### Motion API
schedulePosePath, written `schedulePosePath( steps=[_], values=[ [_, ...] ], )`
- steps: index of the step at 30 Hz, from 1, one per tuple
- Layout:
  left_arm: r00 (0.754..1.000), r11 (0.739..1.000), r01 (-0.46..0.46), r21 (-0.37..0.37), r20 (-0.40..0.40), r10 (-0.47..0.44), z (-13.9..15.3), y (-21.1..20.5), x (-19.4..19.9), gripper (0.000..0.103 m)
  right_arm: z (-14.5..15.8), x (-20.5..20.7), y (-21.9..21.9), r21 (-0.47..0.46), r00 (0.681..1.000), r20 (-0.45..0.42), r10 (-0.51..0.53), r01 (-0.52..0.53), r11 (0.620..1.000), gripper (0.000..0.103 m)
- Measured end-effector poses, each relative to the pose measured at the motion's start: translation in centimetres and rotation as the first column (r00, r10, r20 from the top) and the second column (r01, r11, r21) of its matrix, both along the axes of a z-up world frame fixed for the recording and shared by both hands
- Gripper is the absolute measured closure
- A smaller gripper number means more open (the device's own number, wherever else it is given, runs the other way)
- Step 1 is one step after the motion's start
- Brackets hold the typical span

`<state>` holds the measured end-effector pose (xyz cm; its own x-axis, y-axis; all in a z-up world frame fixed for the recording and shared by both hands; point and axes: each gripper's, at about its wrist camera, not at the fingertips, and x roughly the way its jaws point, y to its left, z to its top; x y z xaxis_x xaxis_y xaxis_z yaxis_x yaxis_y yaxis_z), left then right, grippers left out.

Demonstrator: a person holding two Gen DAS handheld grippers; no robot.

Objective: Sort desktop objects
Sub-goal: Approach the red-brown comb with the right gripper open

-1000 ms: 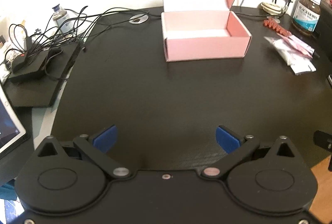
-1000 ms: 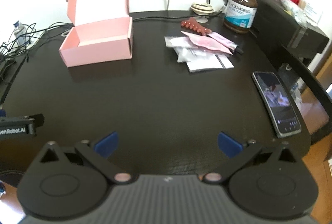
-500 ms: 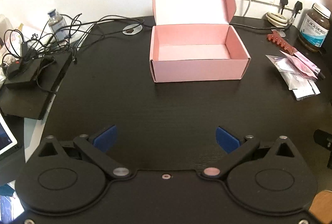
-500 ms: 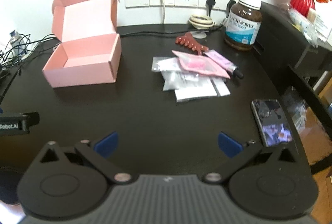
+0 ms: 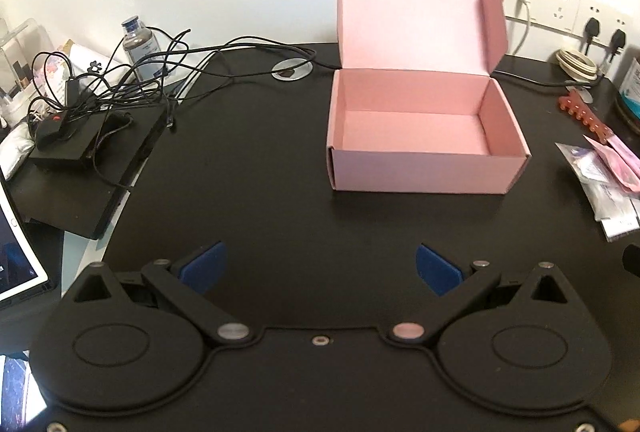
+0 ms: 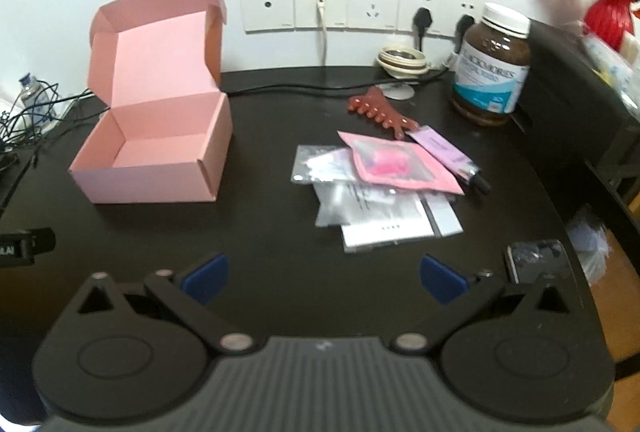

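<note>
While hovering over matte black desk, left gripper and right gripper spread apart, facing open pink cardboard box, glossy pink pouch.

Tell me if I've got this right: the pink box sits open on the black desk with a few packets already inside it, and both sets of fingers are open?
Not quite. The pink box is open but has nothing in it, as the left wrist view shows. The packets lie on the black desk beside the box. Both the left gripper and right gripper have their fingers open.
</note>
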<state>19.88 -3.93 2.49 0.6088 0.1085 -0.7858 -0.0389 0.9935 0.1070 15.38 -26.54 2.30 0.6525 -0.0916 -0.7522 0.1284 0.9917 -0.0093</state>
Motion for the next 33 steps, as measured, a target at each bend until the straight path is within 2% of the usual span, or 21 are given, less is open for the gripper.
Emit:
schedulePosePath(
  steps=[8, 12, 19, 22, 28, 31, 33],
  values=[
    [0.998, 0.998, -0.059, -0.004, -0.009, 0.059, -0.5, -1.1, 2.0, 0.0, 0.2, 3.2, -0.7, 0.031, 0.999, 0.013, 0.049, -0.049, 0.998, 0.001],
    [0.995, 0.995, -0.102, -0.006, -0.021, 0.102, -0.9, -1.1, 2.6, 0.0, 0.1, 4.6, -0.7, 0.001, 0.993, 0.017, 0.113, -0.113, 0.994, 0.001],
    [0.993, 0.993, -0.113, 0.02, 0.048, 0.112, 0.1, 0.8, 3.1, 0.0, 0.3, 7.0, 0.7, 0.012, 0.989, 0.015, 0.147, -0.147, 0.989, 0.001],
    [0.992, 0.993, -0.116, 0.017, 0.054, 0.114, 0.1, 2.2, 3.2, 0.0, 0.4, 7.4, 2.2, 0.011, 0.986, 0.02, 0.166, -0.166, 0.986, 0.001],
    [0.991, 0.992, -0.127, 0.005, 0.04, 0.126, -0.4, 4.9, 3.2, 0.0, 0.1, 8.0, 5.1, -0.019, 0.993, 0.034, 0.116, -0.115, 0.993, 0.001],
    [0.993, 0.994, -0.111, 0.006, 0.039, 0.11, -0.6, 5.6, 3.0, 0.0, -0.7, 9.5, 5.7, 0.036, 0.998, -0.041, 0.041, -0.04, 0.999, 0.001],
    [0.994, 0.994, -0.108, 0.007, 0.032, 0.108, -0.8, 6.0, 3.0, 0.0, -1.1, 10.0, 6.1, 0.078, 0.998, -0.051, 0.028, -0.024, 0.997, 0.001]
  ],
)
